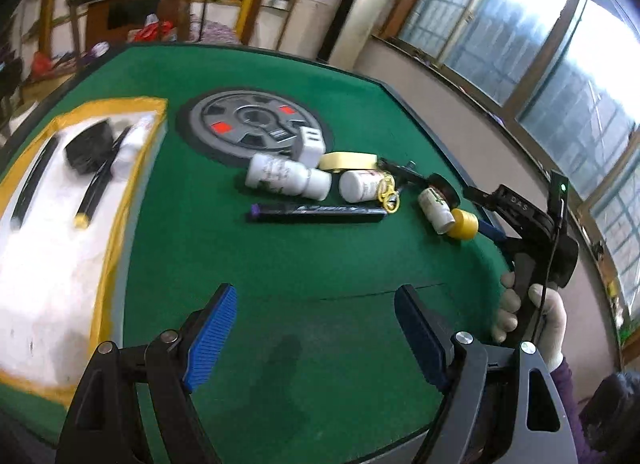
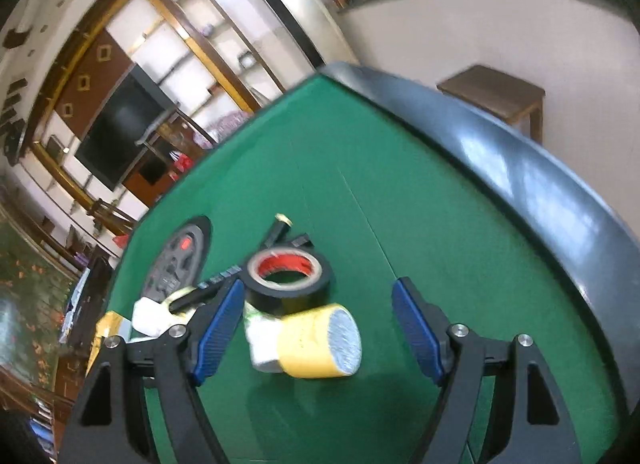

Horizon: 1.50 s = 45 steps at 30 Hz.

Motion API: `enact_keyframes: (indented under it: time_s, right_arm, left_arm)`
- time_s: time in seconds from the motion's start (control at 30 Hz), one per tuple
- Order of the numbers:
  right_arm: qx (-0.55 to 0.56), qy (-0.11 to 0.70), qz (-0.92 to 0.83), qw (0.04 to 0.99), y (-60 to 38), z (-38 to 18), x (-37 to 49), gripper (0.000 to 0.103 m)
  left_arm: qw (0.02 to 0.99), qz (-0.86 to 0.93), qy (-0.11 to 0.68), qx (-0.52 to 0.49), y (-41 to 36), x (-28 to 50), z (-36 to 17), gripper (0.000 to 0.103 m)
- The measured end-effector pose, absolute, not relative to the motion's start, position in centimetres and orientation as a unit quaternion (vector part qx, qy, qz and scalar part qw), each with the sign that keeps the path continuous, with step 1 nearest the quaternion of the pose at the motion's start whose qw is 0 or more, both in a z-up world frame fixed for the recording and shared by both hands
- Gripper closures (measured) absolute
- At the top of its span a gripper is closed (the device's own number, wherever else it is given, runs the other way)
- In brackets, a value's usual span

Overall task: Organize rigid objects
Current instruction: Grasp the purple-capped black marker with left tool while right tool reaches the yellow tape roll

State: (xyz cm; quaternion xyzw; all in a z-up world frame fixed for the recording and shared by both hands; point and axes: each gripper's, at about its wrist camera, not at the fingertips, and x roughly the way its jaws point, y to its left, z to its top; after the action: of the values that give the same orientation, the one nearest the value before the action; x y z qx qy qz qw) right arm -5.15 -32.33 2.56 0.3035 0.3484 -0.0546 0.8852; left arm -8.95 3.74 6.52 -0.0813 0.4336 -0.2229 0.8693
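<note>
Over a green table (image 1: 320,248), the left hand-held gripper (image 1: 316,328) hangs with jaws apart and empty, short of a clutter of white bottles (image 1: 286,176), a black bar (image 1: 320,213) and tape. The right hand-held gripper (image 2: 318,330), jaws spread, frames a yellow-capped bottle (image 2: 312,340) beside a black tape roll (image 2: 288,278) without touching it.

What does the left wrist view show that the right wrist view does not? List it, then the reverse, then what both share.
Only the left wrist view: the white tray holding black tools, the black pen, two lying white bottles, the gloved hand holding the right claw.

Only the right wrist view: the red inside of the black tape, a wooden stool.

Both: the green table, the wheel print, the yellow-capped bottle. Each view shows its own claw open and empty.
</note>
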Motion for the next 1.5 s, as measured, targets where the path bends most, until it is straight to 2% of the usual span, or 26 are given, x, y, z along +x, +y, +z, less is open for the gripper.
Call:
enact_keyframes:
  time_s: [0.17,0.47,0.5,0.53,0.57,0.63,0.8,0.9,0.93,0.97,1.03,1.17,1.27,1.4,1.5]
  right_arm:
    - [0.308,0.343,-0.037,0.886,-32.4,2.4,-5.3,0.027]
    - [0.345,0.345,-0.029,0.872,-33.9,1.5,-6.0,0.027]
    - [0.350,0.345,-0.030,0.870,-34.1,1.4,-6.1,0.027]
    - [0.355,0.345,-0.031,0.868,-34.3,1.2,-6.1,0.027]
    - [0.359,0.345,-0.032,0.867,-34.4,1.2,-6.2,0.027]
    - [0.362,0.344,-0.036,0.866,-34.5,1.2,-6.2,0.027]
    - [0.357,0.347,-0.035,0.866,-34.3,1.2,-6.2,0.027]
    - [0.363,0.348,-0.036,0.864,-34.6,1.0,-6.2,0.027]
    - [0.366,0.349,-0.036,0.862,-34.6,0.9,-6.2,0.027]
    - [0.368,0.350,-0.036,0.860,-34.8,0.8,-6.0,0.027]
    - [0.369,0.351,-0.038,0.860,-34.8,0.8,-6.0,0.027]
    - [0.360,0.355,-0.042,0.862,-34.7,0.7,-5.8,0.027]
    - [0.351,0.357,-0.046,0.864,-34.6,0.8,-5.7,0.027]
    - [0.349,0.357,-0.046,0.865,-34.6,0.8,-5.6,0.027]
    - [0.348,0.358,-0.046,0.865,-34.6,0.8,-5.6,0.026]
  left_arm:
    - [0.884,-0.243,0.397,0.043,-0.5,-6.5,7.1,0.019]
    - [0.851,-0.238,0.441,0.155,-6.0,-1.0,2.2,0.020]
    - [0.856,-0.230,0.431,0.167,-6.2,-1.3,2.2,0.025]
    - [0.859,-0.227,0.424,0.175,-6.4,-1.6,2.2,0.044]
    - [0.861,-0.229,0.419,0.176,-6.4,-2.0,2.5,0.071]
    - [0.848,-0.259,0.439,0.146,-5.9,-2.4,3.0,0.101]
    - [0.840,-0.283,0.445,0.130,-4.8,-5.2,2.9,0.101]
    - [0.860,-0.281,0.411,0.111,-3.4,-5.7,4.7,0.097]
    - [0.863,-0.276,0.410,0.104,-2.9,-5.0,5.3,0.083]
    - [0.869,-0.257,0.413,0.092,-2.2,-3.9,5.6,0.061]
    - [0.879,-0.233,0.413,0.053,-0.7,-1.6,5.9,0.038]
    - [0.858,-0.248,0.449,-0.001,0.0,1.7,4.4,0.038]
    - [0.831,-0.280,0.480,-0.003,-1.5,2.0,2.6,0.038]
    - [0.818,-0.322,0.476,0.040,-4.0,-1.3,1.7,0.041]
    - [0.800,-0.352,0.480,0.074,-5.7,-3.6,1.8,0.057]
